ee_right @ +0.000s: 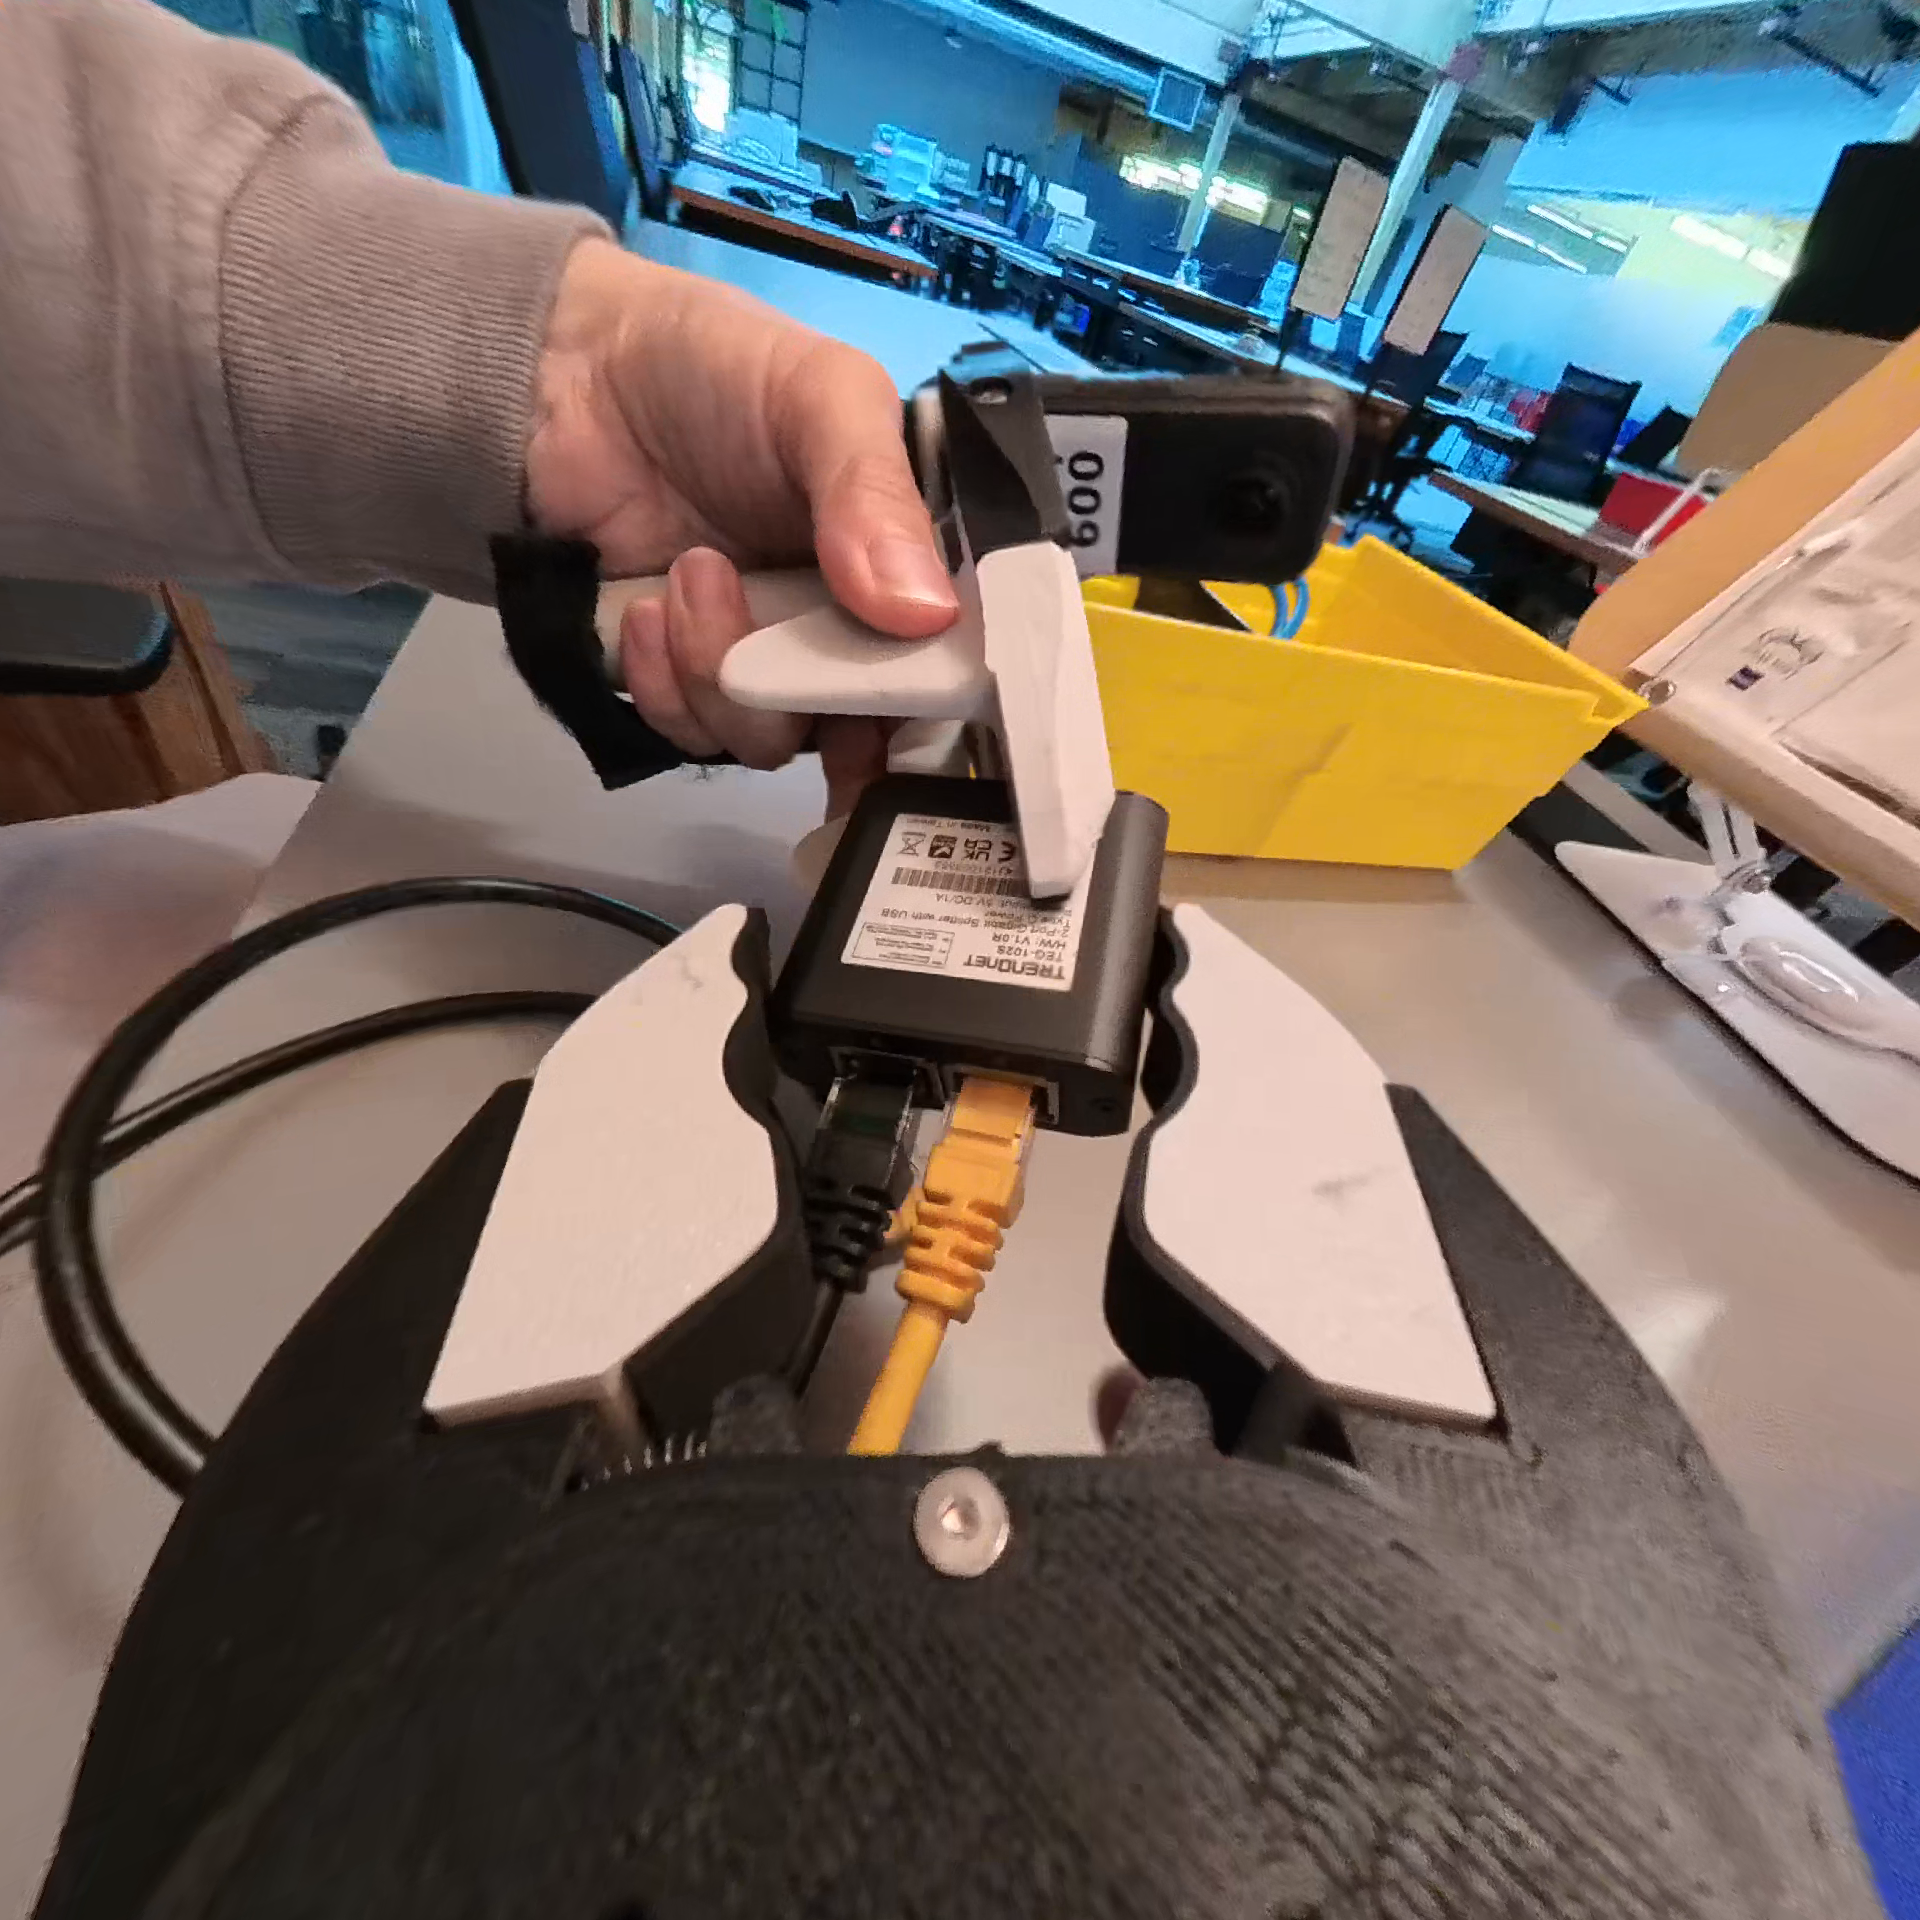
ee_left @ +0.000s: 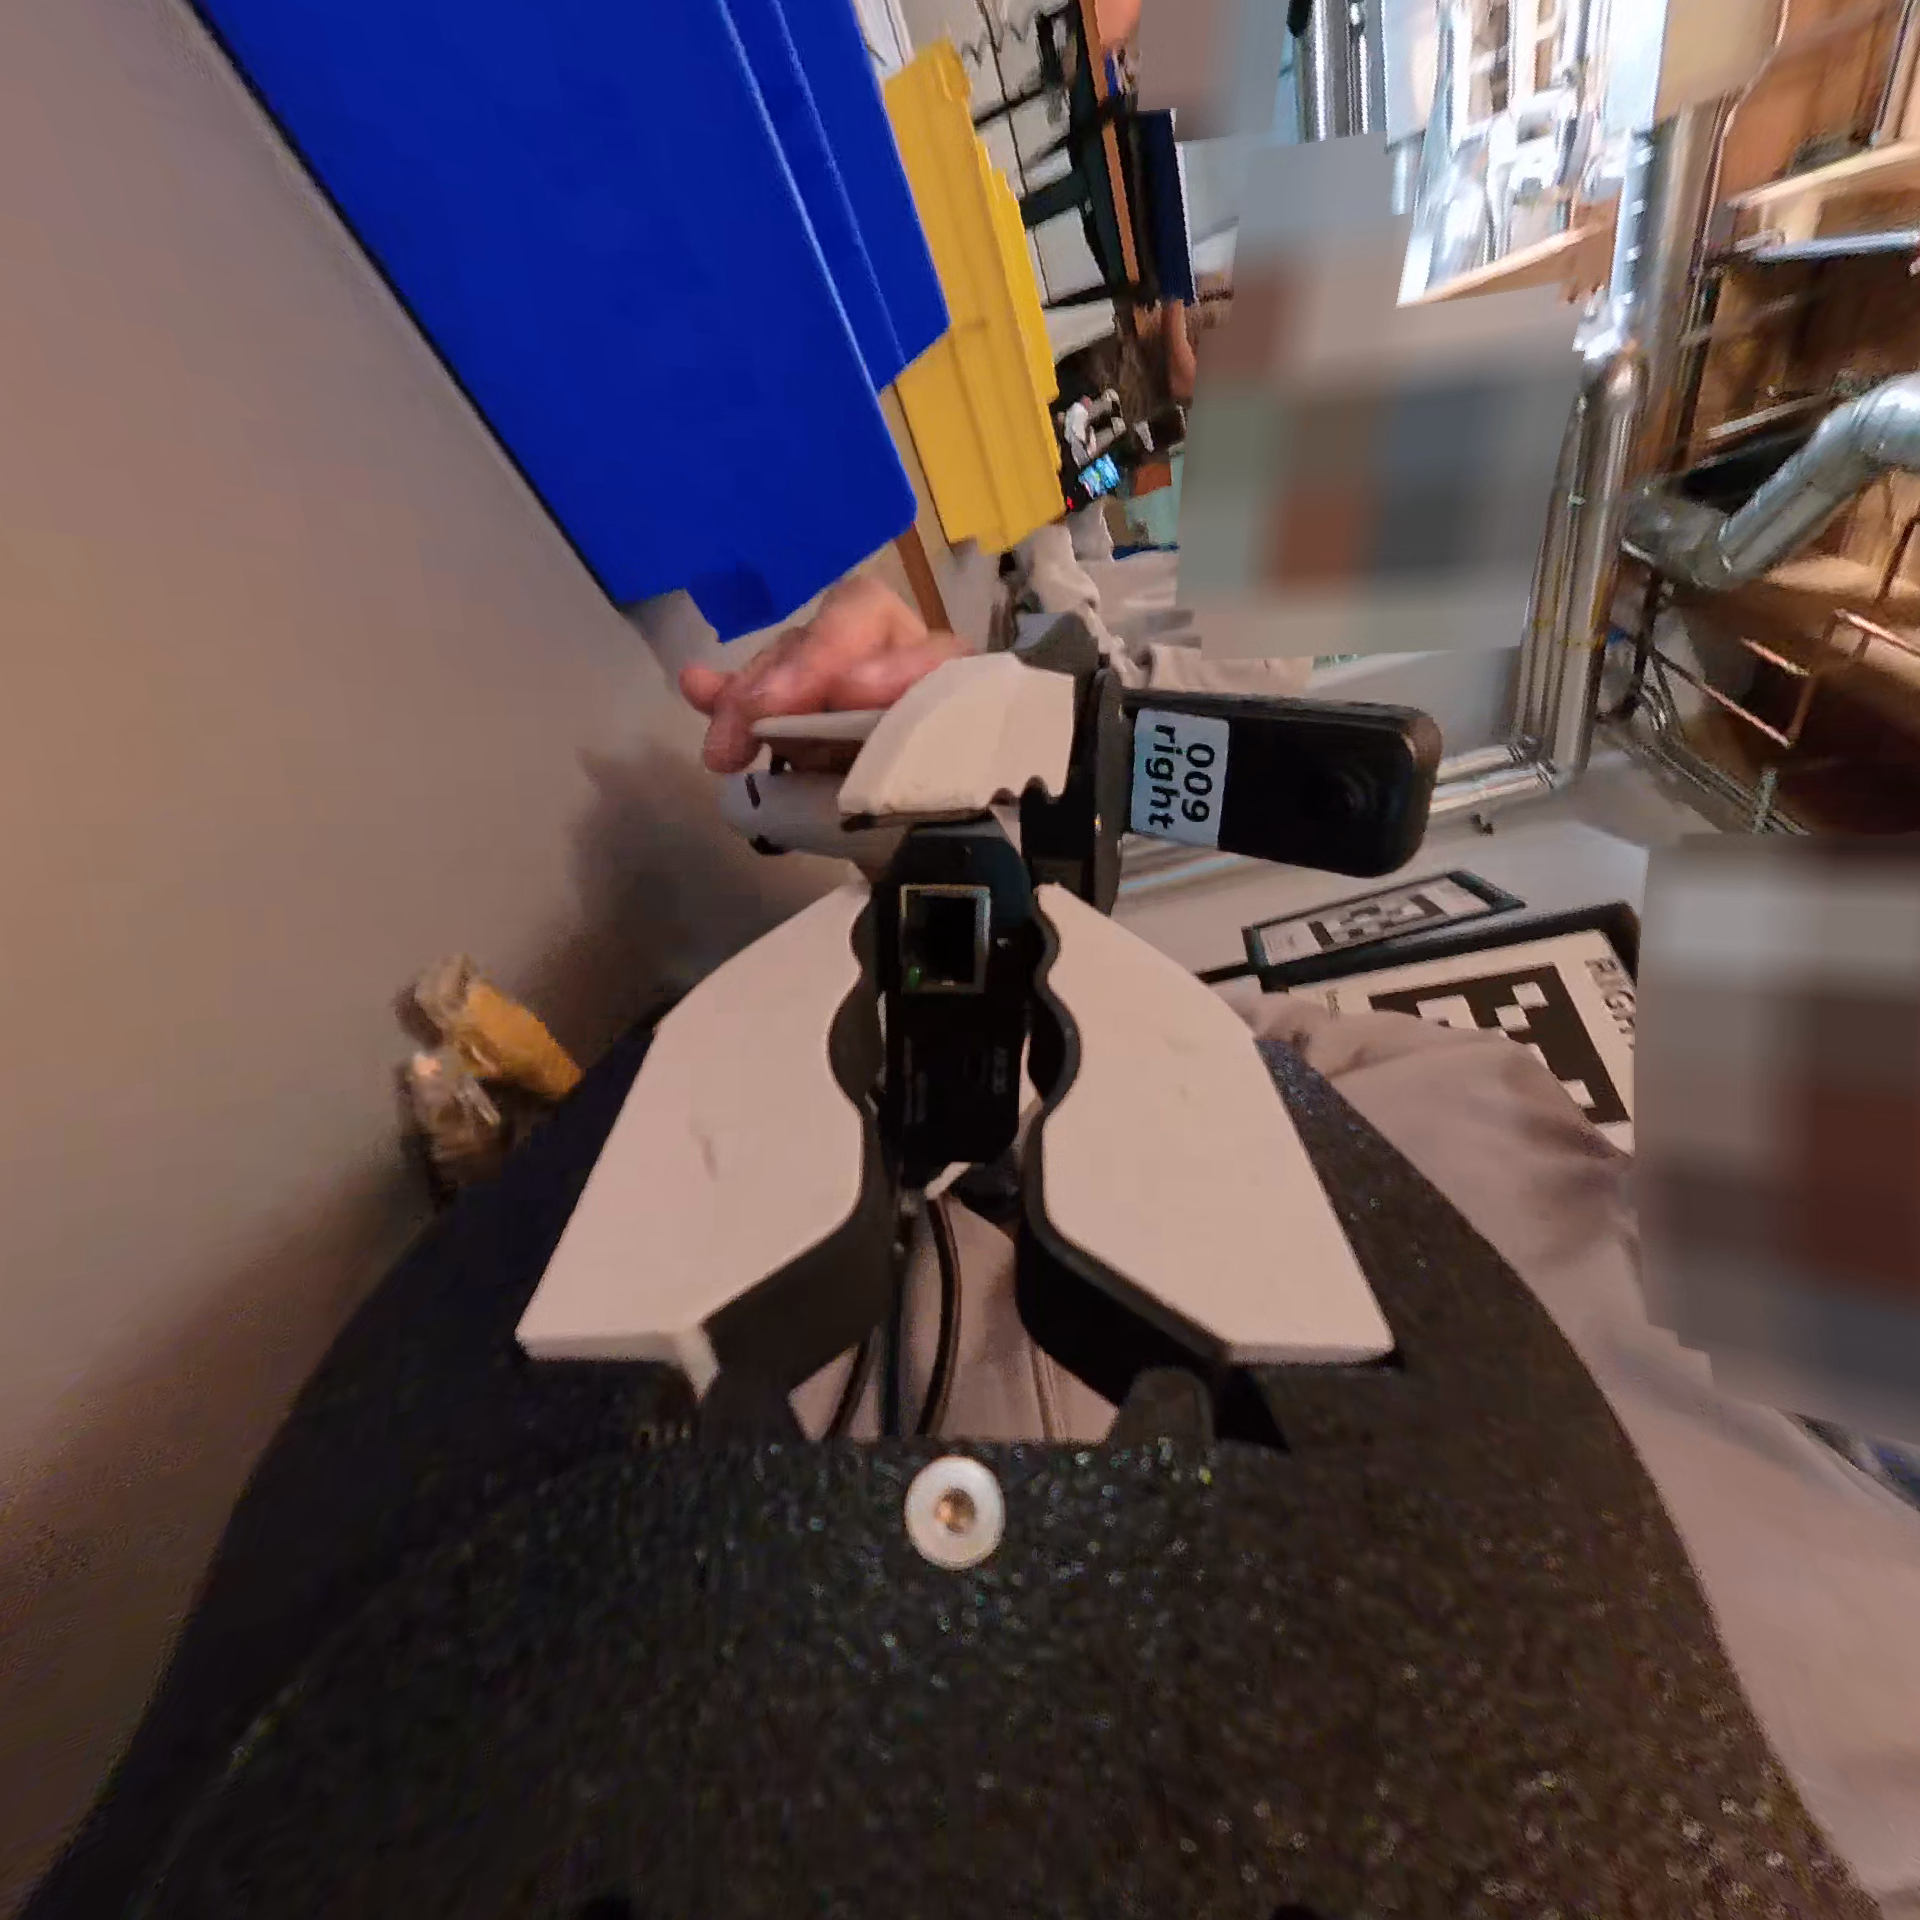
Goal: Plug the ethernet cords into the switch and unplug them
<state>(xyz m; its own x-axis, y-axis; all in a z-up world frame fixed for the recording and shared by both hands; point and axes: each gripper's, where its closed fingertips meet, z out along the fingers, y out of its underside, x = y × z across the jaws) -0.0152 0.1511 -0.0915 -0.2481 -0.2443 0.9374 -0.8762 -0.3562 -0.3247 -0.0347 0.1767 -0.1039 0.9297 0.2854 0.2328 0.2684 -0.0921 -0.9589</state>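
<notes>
Both the left gripper (ee_left: 951, 1023) and right gripper (ee_right: 961, 1023) pinched the boxy matte-black switch (ee_right: 966, 961), ribbed yellow cord (ee_right: 951, 1236) and black cord (ee_right: 857, 1184) plugged in at six o'clock.

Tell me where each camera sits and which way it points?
Left wrist view: on the left gripper, looking along its fingers at the switch end-on; a hand shows.
Right wrist view: on the right gripper, facing the black cord and yellow cord plugged into the switch, yellow bin behind; hand and sleeve show.
Shared: the switch, gripped by both.
</notes>
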